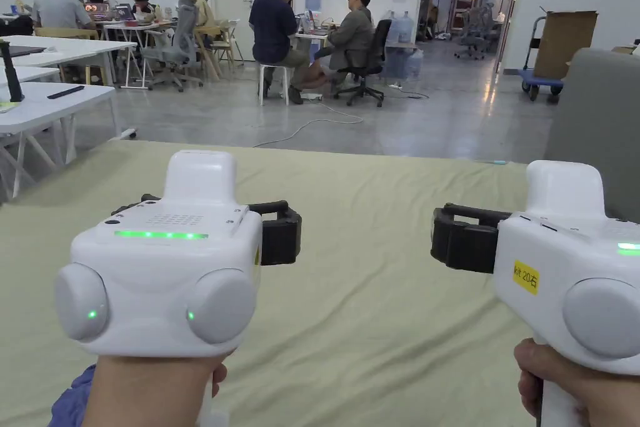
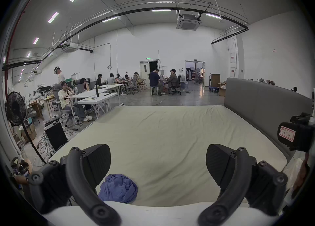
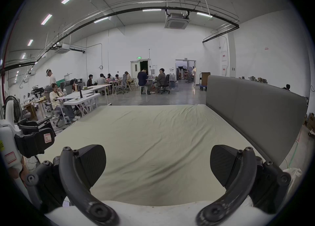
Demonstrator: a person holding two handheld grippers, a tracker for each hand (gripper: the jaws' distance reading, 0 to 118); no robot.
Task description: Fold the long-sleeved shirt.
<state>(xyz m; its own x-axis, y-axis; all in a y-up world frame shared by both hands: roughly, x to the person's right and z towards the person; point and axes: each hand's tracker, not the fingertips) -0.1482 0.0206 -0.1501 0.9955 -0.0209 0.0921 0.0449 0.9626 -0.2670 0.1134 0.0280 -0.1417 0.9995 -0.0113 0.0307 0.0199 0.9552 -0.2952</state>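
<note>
Left gripper (image 2: 157, 166): held up above the near part of the bed, level, pointing toward the far end; its jaws are spread wide with nothing between them.
Right gripper (image 3: 157, 166): held at about the same height to the right, well apart from the left one; its jaws are also spread wide and hold nothing.
Hands: the left hand (image 1: 150, 387) and the right hand (image 1: 578, 387) each grip a white handle from below.
Shirt (image 2: 118, 189): a blue garment bunched into a crumpled heap, lying on the near left part of the bed, below and just left of the left gripper; nothing touches it. In the head view a bit of it peeks out at the bottom left, beside the left wrist.
Bed (image 1: 375, 297): covered by a pale green sheet, lightly wrinkled.
Headboard (image 3: 252, 110): grey, padded, standing along the right side of the bed.
Far room: people (image 1: 312, 34) sit at white desks (image 1: 50, 103) beyond the far edge; a black standing fan (image 2: 15, 108) is at far left.
</note>
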